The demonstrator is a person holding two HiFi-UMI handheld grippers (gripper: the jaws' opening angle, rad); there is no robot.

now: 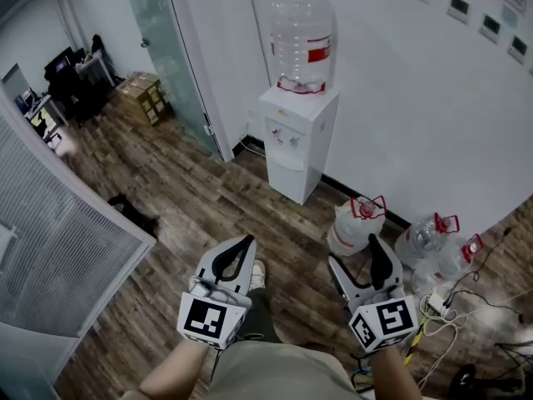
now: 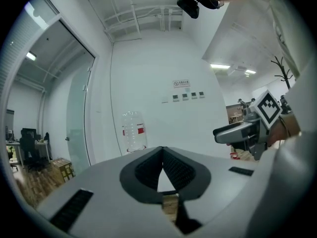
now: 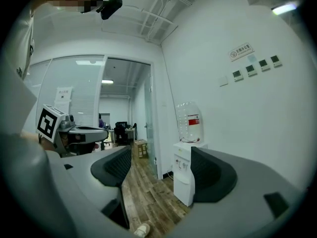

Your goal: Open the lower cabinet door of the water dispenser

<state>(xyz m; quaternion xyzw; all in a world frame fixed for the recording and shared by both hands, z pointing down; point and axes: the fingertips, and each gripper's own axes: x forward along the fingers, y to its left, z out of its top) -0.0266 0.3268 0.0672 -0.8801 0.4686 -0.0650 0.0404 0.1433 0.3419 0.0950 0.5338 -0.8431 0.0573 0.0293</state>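
The water dispenser [image 1: 297, 132] is being faced from well across the floor, its lower cabinet door [image 1: 285, 177] shut. The right gripper [image 1: 354, 252] is being carried with fingers spread, probably readied for the door, while the left gripper [image 1: 247, 242] is being held with fingers pressed together, empty.

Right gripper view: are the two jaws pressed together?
No, the right gripper has its jaws wide apart, with the wooden floor and the water dispenser visible between them.

White water dispenser [image 1: 305, 132], lower door [image 1: 287, 183] closed
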